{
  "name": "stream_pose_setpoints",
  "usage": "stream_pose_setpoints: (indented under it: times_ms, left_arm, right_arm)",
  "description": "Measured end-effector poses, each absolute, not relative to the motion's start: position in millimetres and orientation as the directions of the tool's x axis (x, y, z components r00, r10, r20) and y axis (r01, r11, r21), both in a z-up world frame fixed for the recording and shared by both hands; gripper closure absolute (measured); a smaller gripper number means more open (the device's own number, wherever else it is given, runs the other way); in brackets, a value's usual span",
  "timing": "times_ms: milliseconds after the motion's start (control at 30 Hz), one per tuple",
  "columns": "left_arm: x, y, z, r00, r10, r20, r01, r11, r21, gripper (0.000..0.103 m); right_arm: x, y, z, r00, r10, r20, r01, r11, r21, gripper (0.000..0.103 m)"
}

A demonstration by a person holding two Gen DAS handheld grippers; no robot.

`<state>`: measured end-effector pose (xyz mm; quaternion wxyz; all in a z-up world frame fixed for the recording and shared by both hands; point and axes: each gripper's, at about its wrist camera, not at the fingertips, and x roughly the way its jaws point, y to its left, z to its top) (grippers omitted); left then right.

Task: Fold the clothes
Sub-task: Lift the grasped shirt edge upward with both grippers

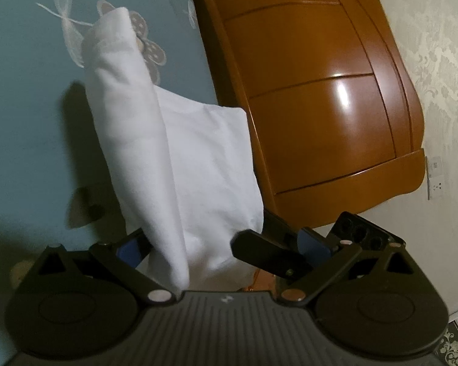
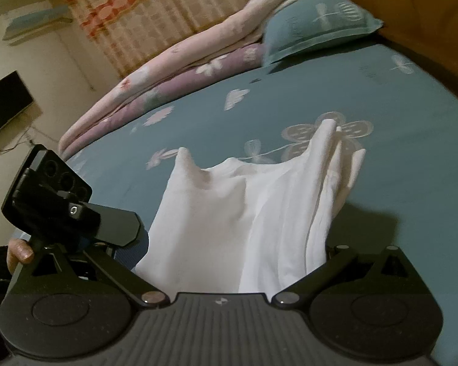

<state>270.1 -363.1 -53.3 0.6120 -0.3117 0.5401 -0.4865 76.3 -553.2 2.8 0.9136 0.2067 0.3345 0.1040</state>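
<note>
Left wrist: left gripper [image 1: 198, 262] and right gripper [image 2: 229, 262] each pinch white garment [image 1: 174, 152]; bunched 12 o'clock end risks crooked fold.

Both tongs [image 1: 195, 256] [image 2: 229, 259] clamped, side by side

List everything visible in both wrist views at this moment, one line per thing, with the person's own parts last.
white garment: one, white, held up over the bed between both grippers
bed sheet: one, teal with pale flower print, under the garment
pillow: one, teal, at the head of the bed
folded quilts: a stack, pink and lilac, along the far edge
headboard: one, orange-brown wood
curtain: one, orange and cream check
television: one, black, on the wall
left gripper: black, jaws hidden by cloth
right gripper: black, jaws hidden by cloth
hand: fingers, behind the other gripper
</note>
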Motion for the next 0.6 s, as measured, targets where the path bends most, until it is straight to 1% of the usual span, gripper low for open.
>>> stream_pose_setpoints:
  times_ms: [200, 367, 600]
  left_arm:
    - [279.8, -406.2, -59.6, -0.102, -0.929, -0.356, 0.271, 0.319, -0.908, 0.003]
    - [283.5, -427.6, -66.0, -0.115, -0.932, -0.343, 0.261, 0.305, -0.916, 0.003]
    - [281.9, -427.2, -75.8, -0.110, -0.941, -0.319, 0.232, 0.288, -0.929, 0.003]
  right_arm:
    - [72.5, -592.4, -5.3, 0.773, 0.276, -0.572, 0.016, 0.892, 0.452, 0.000]
    - [77.0, -611.0, -9.3, 0.780, 0.251, -0.574, 0.038, 0.896, 0.443, 0.000]
    - [86.1, -623.0, -9.2, 0.777, 0.237, -0.583, 0.036, 0.908, 0.417, 0.000]
